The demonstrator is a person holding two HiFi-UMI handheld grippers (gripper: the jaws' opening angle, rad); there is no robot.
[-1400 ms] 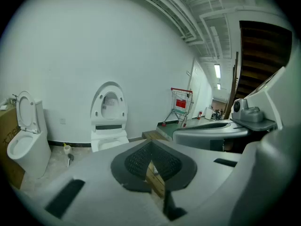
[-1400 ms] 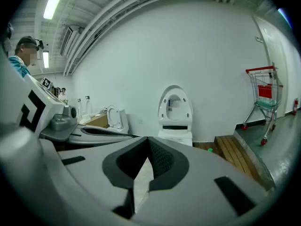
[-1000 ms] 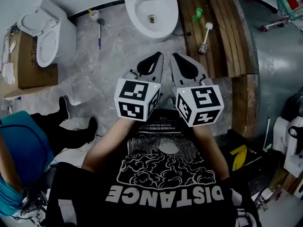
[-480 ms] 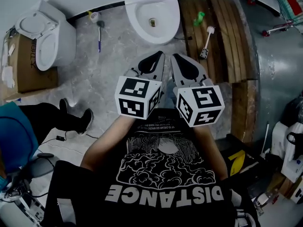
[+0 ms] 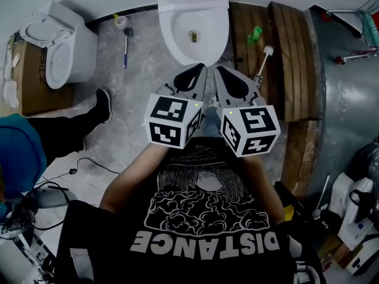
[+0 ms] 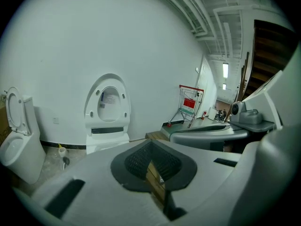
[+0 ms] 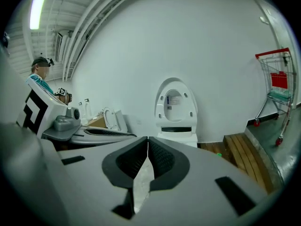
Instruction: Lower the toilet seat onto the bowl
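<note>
The white toilet [image 5: 192, 31] stands against the far wall, straight ahead of me. Its seat and lid [image 6: 107, 102] are raised upright against the wall above the open bowl [image 5: 190, 40]. My left gripper [image 5: 201, 70] and right gripper [image 5: 218, 71] are held side by side, pointing at the bowl's front rim but short of it. Both are shut with nothing between the jaws. In the right gripper view the upright seat [image 7: 175, 102] rises beyond the shut jaws of the right gripper [image 7: 147, 139]. In the left gripper view the left gripper [image 6: 151, 142] is likewise shut and empty.
A second toilet [image 5: 56, 46] and a cardboard box [image 5: 26, 81] stand at the left. A toilet brush [image 5: 125, 40] lies on the floor. A wooden platform [image 5: 296, 58] at the right carries a white brush [image 5: 263, 58]. A bystander's leg [image 5: 71, 129] reaches in from the left. A shopping cart [image 7: 277, 84] is at the far right.
Both grippers have moved forward together, so the toilet now lies closer under their tips. The bystander's black shoe has shifted on the floor at the left.
</note>
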